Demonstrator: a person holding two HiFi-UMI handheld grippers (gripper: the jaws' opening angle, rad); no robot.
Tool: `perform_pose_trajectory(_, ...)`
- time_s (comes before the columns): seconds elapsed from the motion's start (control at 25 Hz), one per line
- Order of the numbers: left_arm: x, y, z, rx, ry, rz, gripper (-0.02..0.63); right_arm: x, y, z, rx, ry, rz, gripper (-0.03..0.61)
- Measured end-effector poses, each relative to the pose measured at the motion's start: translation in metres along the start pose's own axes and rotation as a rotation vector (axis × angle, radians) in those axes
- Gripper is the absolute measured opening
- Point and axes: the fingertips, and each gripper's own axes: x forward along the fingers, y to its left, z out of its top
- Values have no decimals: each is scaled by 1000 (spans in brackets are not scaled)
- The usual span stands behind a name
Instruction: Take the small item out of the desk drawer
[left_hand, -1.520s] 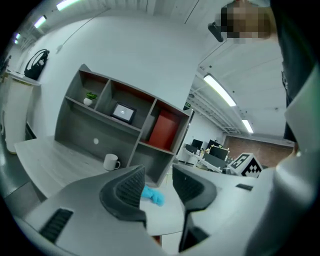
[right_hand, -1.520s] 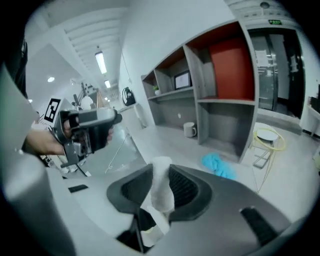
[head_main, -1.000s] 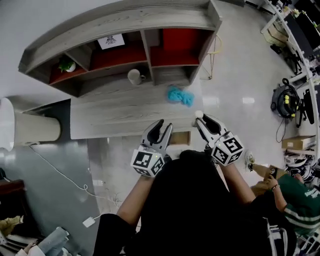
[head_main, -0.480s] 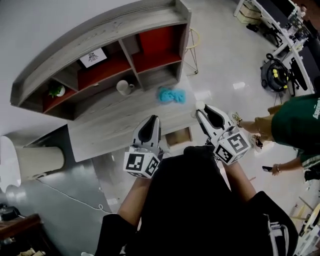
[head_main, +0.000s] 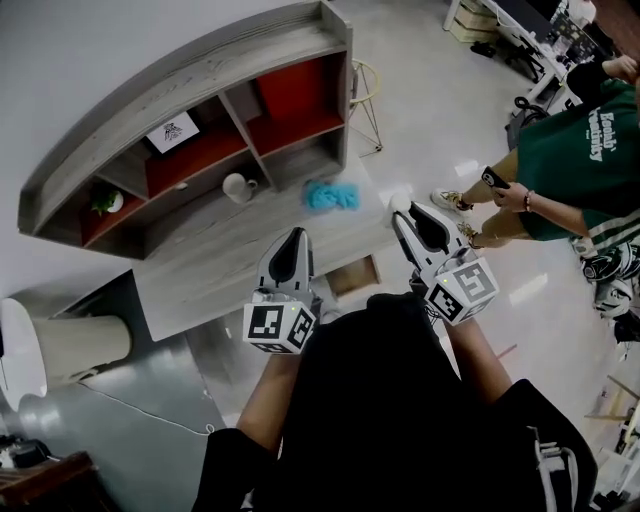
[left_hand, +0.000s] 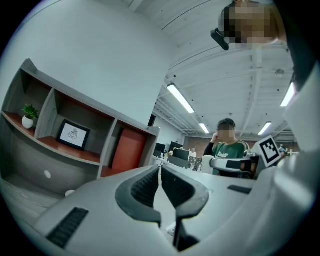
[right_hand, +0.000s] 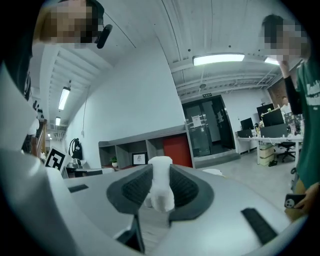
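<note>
Before us the desk (head_main: 230, 255) runs left to right, with the shelf unit (head_main: 180, 85) along its far edge. In the shelf compartments we find a plant (head_main: 104, 202) at the left and a framed picture (head_main: 171, 131) to its right. On the desktop, a mug (head_main: 236, 187) sits just before the shelf, with a cloth (head_main: 331, 196) to its right. The drawer (head_main: 357, 275) juts from the near edge, between the left gripper (head_main: 292, 238) and the right gripper (head_main: 406, 214), which has the small item (head_main: 399, 203) in its jaws.

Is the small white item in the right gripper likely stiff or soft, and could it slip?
Probably stiff: the white item shows no dent clamped in the right gripper. Likely light, being small. Its smooth, rounded surface might slip.
</note>
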Motion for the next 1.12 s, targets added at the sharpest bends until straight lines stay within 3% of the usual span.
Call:
perform_pose_trajectory(0.28, -2, 3, 3, 4, -9, 14, 21, 0, -6, 3, -33, -4, -26, 104)
perform_pose_trajectory(1.12, -14, 33, 7, 7, -12, 95, 21, 32, 9, 6, -59, 15, 45, 104)
